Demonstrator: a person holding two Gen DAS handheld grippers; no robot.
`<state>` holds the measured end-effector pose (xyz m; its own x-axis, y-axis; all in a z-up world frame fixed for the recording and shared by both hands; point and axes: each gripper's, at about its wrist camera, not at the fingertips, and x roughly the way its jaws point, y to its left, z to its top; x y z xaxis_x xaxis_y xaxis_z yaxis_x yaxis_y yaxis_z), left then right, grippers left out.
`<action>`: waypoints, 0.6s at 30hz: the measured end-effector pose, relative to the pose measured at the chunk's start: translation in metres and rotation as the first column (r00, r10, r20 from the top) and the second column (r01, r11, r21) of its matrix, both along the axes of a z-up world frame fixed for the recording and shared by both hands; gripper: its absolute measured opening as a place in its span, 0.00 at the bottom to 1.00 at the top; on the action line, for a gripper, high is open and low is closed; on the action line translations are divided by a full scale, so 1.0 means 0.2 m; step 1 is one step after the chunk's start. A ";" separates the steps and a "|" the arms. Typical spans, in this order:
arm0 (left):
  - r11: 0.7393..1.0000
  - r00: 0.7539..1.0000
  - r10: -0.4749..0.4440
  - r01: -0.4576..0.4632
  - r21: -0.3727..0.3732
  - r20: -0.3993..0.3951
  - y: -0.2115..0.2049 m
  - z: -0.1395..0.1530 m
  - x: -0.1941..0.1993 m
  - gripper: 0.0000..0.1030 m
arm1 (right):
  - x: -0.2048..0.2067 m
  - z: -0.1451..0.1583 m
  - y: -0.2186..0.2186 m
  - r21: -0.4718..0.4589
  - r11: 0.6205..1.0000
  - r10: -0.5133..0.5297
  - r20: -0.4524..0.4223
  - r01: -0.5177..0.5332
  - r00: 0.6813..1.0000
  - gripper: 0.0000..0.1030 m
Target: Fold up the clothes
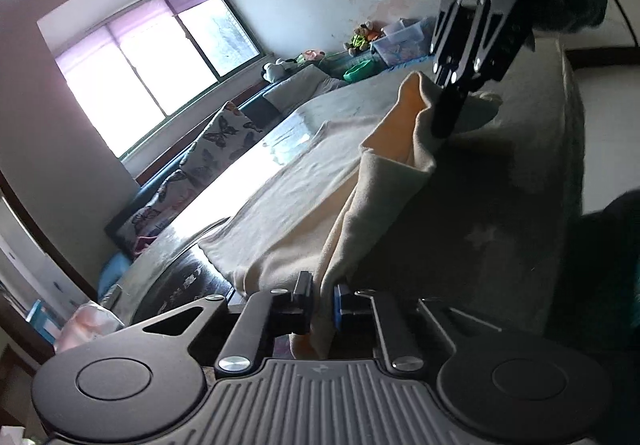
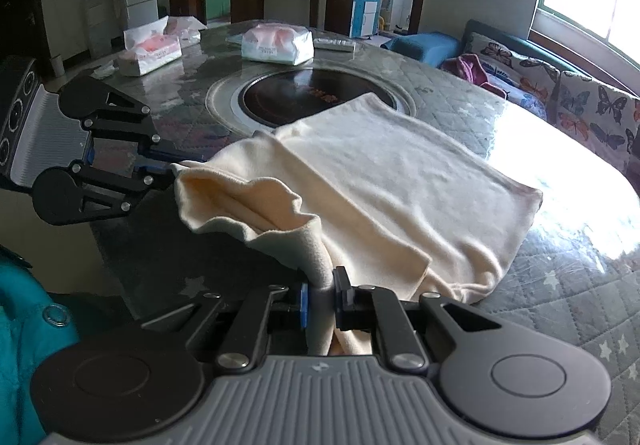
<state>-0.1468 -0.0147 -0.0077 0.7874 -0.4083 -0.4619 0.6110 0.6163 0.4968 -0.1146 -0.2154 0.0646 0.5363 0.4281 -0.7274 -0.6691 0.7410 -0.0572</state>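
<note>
Cream garment held at one edge by both hand-held grippers above a quilted surface.

Left to right in the right wrist view: the left hand-held gripper (image 2: 176, 165), jaws closed, pinches a corner of the cream garment (image 2: 400, 181); its near edge sags, ruffled, between the grips, lifted off the surface (image 2: 560, 277). The right hand-held gripper (image 2: 320, 301) is clamped on the other gathered end. The rest lies flat, soft and slightly creased, overlapping the dark round inset (image 2: 296, 93). Tissue packs (image 2: 276, 45) sit well apart beyond; bare quilting lies rightward.

cream garment (image 2: 400, 181), grey star-quilted table cover (image 2: 580, 285), butterfly-print cushions (image 2: 592, 109)
</note>
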 end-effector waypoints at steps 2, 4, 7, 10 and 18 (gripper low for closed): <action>1.000 1.000 -0.014 0.014 -0.022 -0.026 0.01 0.05 -0.02 0.10 | -0.04 0.04 -0.02 0.001 1.000 0.008 0.008 -0.008 1.000 0.10; 0.999 0.998 -0.016 0.014 -0.049 -0.058 0.02 0.10 -0.05 0.10 | -0.09 0.08 -0.03 0.008 1.000 0.020 0.006 -0.020 1.000 0.10; 0.995 0.993 -0.021 0.009 -0.100 -0.115 0.05 0.19 -0.11 0.10 | -0.18 0.15 -0.05 0.014 0.999 0.043 -0.002 -0.043 0.999 0.10; 0.987 0.981 -0.033 0.001 -0.161 -0.192 0.07 0.27 -0.15 0.10 | -0.27 0.22 -0.06 0.011 0.998 0.062 -0.007 -0.062 0.998 0.10; 0.969 0.971 -0.009 -0.050 -0.240 -0.237 0.10 0.39 0.05 0.09 | -0.21 0.31 -0.09 0.045 0.999 0.011 0.020 -0.012 1.000 0.09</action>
